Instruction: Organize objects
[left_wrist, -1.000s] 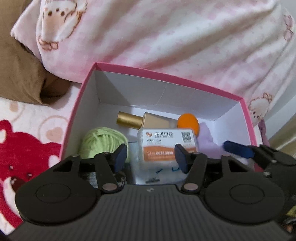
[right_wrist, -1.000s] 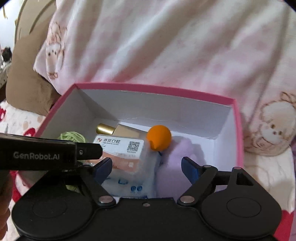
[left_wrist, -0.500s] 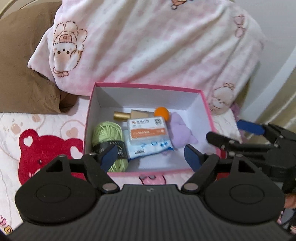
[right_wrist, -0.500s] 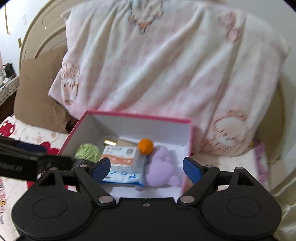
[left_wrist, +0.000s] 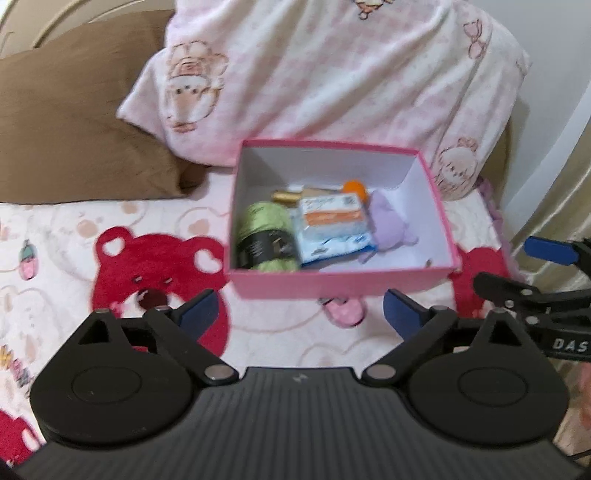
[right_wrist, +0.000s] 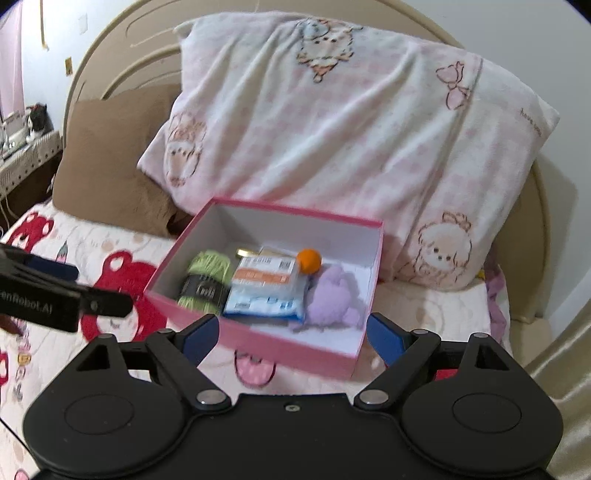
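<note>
A pink box (left_wrist: 343, 284) (right_wrist: 291, 352) with a white inside sits on the bed. In it lie a green yarn ball (left_wrist: 267, 232) (right_wrist: 205, 277), a blue-and-orange packet (left_wrist: 332, 225) (right_wrist: 266, 291), a gold-capped bottle (left_wrist: 288, 194) (right_wrist: 248, 253), an orange ball (left_wrist: 355, 187) (right_wrist: 309, 260) and a purple plush (left_wrist: 391, 227) (right_wrist: 334, 299). My left gripper (left_wrist: 300, 314) hangs above and in front of the box, its jaws opening, with nothing between them. My right gripper (right_wrist: 291, 334) is open and empty, also short of the box.
A pink-and-white pillow (left_wrist: 332, 74) (right_wrist: 351, 140) leans behind the box, beside a brown pillow (left_wrist: 66, 118) (right_wrist: 110, 166). The bedspread (left_wrist: 147, 269) shows red bears. A bedside stand (right_wrist: 26, 155) is at the far left. The bed's edge drops off at the right.
Both grippers have drawn back and up out of the box, which now looks smaller and farther. The left jaws have widened. The packet stays in the box.
</note>
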